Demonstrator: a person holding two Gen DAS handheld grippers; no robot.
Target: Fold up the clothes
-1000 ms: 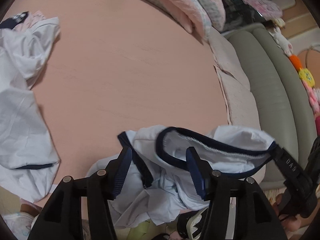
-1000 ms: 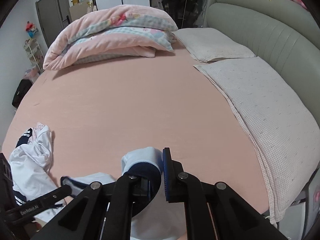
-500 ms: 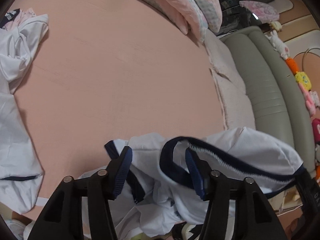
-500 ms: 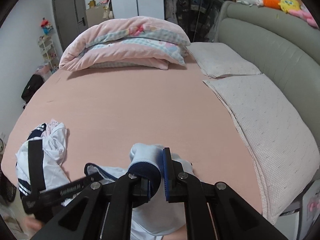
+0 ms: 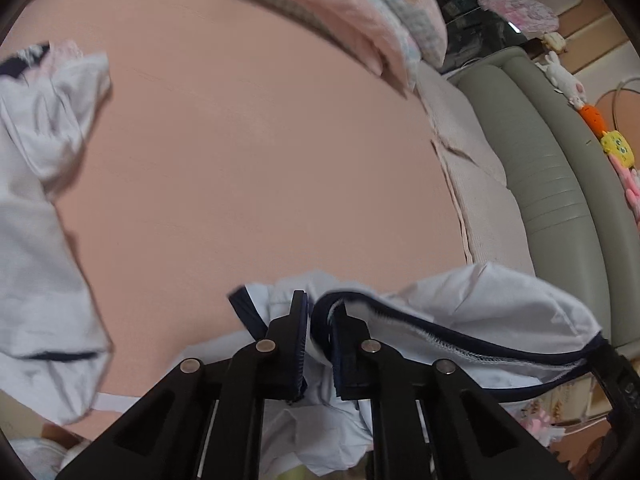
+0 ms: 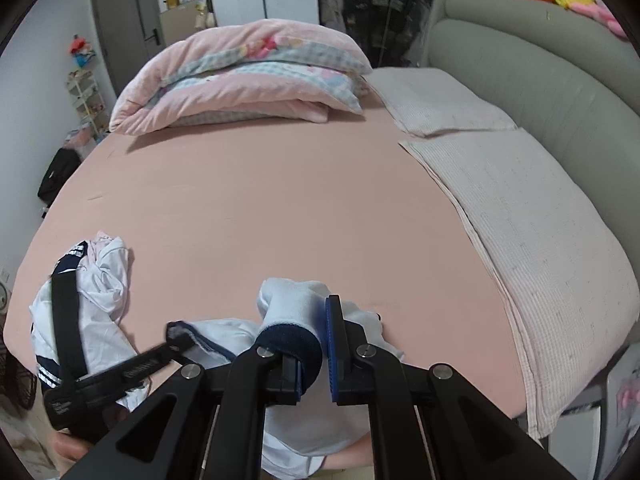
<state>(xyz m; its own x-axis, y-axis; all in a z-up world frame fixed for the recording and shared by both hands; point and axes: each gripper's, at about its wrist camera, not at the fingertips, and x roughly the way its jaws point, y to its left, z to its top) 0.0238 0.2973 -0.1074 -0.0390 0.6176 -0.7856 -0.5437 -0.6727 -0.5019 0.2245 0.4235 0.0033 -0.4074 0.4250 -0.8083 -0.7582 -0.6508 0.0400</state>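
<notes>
Gripping navy-trimmed white shirt (image 5: 492, 304) over pink bed (image 5: 248, 168): left tool (image 5: 318, 320) clamps navy neckline, right tool (image 6: 316, 340) clamps navy cuff.

We saw a thin white cloth shirt (image 5: 492, 300) edged in ribbed navy knit. The bed sheet (image 6: 280, 200) was smooth, matt pink fabric, the quilt (image 6: 240, 76) soft and plush. The headboard (image 6: 540, 80) looked like smooth grey-green upholstery. The gripper fingers (image 6: 248, 376) were matt black plastic with shiny metal rivets.
</notes>
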